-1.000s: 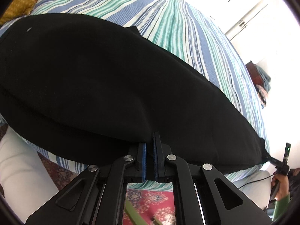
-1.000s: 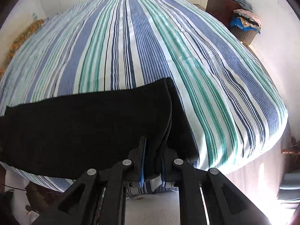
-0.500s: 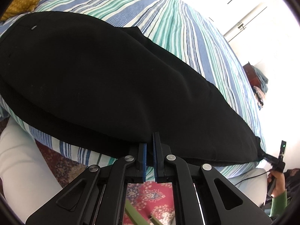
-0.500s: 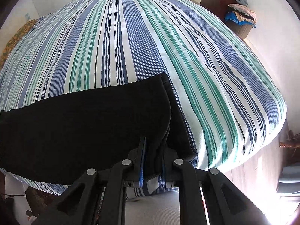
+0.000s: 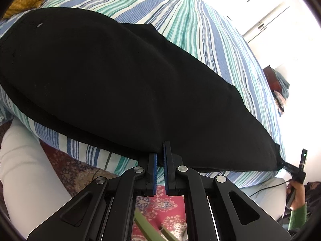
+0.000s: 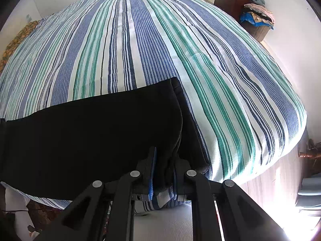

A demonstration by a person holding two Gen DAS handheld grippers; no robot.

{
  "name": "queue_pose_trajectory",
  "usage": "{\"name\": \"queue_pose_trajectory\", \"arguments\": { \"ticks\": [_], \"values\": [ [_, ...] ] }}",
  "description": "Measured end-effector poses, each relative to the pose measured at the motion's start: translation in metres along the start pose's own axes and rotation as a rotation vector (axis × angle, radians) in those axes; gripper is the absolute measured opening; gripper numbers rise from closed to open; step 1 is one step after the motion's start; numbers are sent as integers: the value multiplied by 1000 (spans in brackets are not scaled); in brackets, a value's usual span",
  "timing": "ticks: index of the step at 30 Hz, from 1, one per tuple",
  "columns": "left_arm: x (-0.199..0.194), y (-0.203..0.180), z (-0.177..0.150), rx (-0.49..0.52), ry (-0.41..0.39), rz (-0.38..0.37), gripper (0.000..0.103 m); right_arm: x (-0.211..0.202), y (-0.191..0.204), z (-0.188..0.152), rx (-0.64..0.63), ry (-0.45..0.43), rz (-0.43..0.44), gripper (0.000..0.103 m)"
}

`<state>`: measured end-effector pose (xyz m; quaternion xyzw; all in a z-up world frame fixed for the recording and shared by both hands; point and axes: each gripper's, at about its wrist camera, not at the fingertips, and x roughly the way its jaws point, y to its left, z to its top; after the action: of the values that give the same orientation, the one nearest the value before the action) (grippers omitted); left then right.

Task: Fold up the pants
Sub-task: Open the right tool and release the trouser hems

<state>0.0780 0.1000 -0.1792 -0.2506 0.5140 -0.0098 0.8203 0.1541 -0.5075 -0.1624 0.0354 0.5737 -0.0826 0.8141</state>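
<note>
Striped bedspread [image 6: 180, 46] in blue, green, white. Dark wooden cabinet [image 6: 230, 2] by white wall, clothes pile [image 6: 257, 17] beside. Red patterned rug [image 5: 158, 202] on floor. Strong daylight at right.

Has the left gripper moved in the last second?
Yes. The left gripper has backed off toward the bed's near edge; more striped bedspread and rug now show beneath the black pants.

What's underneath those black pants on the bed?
The black pants lie on a striped blue, green and white bedspread, which shows all around them. Whatever sits directly beneath the dark cloth is covered and cannot be seen.
</note>
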Motion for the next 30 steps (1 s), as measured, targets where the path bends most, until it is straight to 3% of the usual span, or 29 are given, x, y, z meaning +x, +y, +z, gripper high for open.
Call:
{"name": "queue_pose_trajectory", "arguments": {
  "ticks": [26, 30],
  "values": [
    [4, 2, -1, 6, 21, 24, 3, -1, 1, -2, 7, -10, -3, 14],
    [4, 2, -2, 7, 23, 26, 3, -8, -5, -4, 32, -50, 12, 19]
  ]
}}
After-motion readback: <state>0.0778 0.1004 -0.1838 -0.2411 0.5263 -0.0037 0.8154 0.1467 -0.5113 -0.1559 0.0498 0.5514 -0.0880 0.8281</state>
